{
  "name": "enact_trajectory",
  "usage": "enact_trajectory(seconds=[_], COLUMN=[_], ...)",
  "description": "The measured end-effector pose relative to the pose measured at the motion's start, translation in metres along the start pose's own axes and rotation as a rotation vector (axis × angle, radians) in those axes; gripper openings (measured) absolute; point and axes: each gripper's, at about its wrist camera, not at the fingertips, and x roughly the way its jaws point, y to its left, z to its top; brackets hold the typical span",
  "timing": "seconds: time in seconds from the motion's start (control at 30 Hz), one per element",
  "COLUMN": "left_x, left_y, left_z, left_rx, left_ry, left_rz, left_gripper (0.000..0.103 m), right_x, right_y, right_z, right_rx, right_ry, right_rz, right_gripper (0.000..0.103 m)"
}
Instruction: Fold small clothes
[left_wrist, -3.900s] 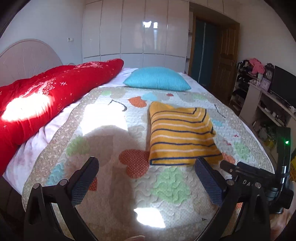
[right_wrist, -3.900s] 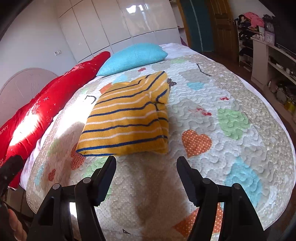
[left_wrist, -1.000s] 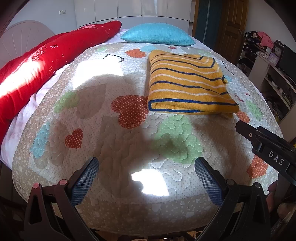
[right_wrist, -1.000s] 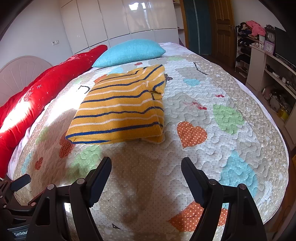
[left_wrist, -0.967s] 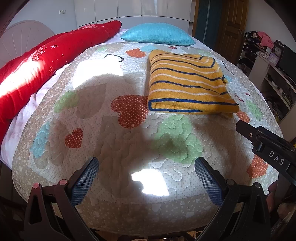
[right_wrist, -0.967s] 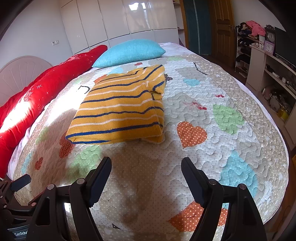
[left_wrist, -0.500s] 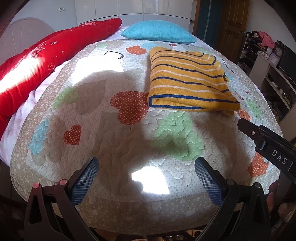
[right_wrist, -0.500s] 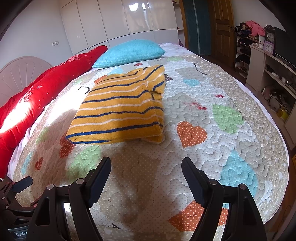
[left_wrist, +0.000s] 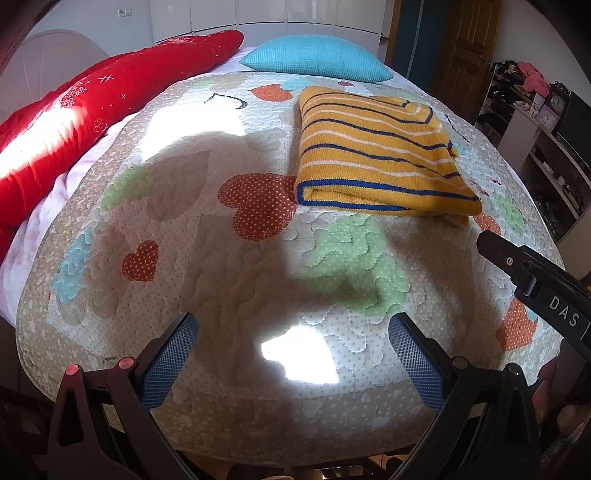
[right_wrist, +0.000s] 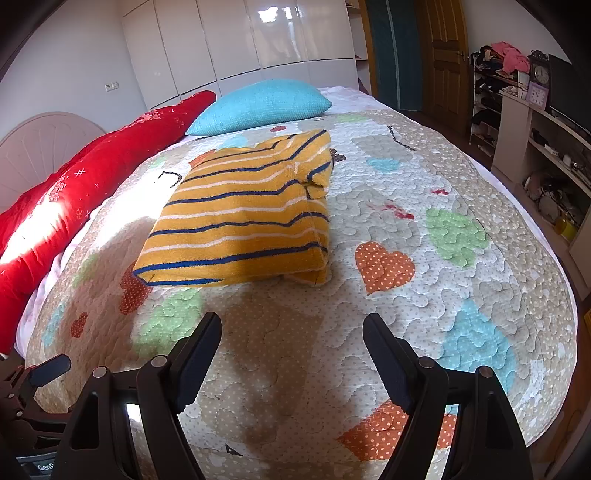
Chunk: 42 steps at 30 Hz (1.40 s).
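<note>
A yellow garment with blue and white stripes (left_wrist: 373, 155) lies folded in a neat rectangle on the quilted heart-pattern bedspread (left_wrist: 229, 266). It also shows in the right wrist view (right_wrist: 243, 214). My left gripper (left_wrist: 291, 354) is open and empty, held above the foot end of the bed, well short of the garment. My right gripper (right_wrist: 291, 350) is open and empty, also back from the garment's near edge. Part of the right gripper's body shows at the right of the left wrist view (left_wrist: 535, 280).
A red duvet (left_wrist: 74, 122) lies along the left side of the bed. A turquoise pillow (right_wrist: 258, 105) sits at the head. White wardrobes (right_wrist: 258, 40) stand behind. A shelf unit with clutter (right_wrist: 535, 122) and a wooden door (right_wrist: 443, 55) are on the right.
Over the last few seconds both grippers have drawn back from the folded garment toward the foot of the bed. In the last second little has moved.
</note>
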Motion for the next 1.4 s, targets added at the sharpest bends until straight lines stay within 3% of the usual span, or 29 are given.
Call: enact_trajectory(seconds=[0.7,1.0,1.4], left_x=[0.01,0.029,0.054], left_y=[0.006,0.019,0.016], left_z=[-0.002,0.019,0.034], left_rx=[-0.021,-0.03,-0.041], left_ry=[0.031,0.026,0.056], left_rz=[-0.014,0.017,-0.018], left_gripper=[0.103,0.103,0.103], right_x=[-0.002,0.004,0.024], right_y=[0.006,0.013,0.017], right_z=[-0.001,0.008,0.026], right_rx=[-0.021,-0.055,-0.071], right_ry=[-0.019,-0.031,-0.013], right_rz=[0.033,0.033,0.036], right_gripper=[0.084,0.085,0.085])
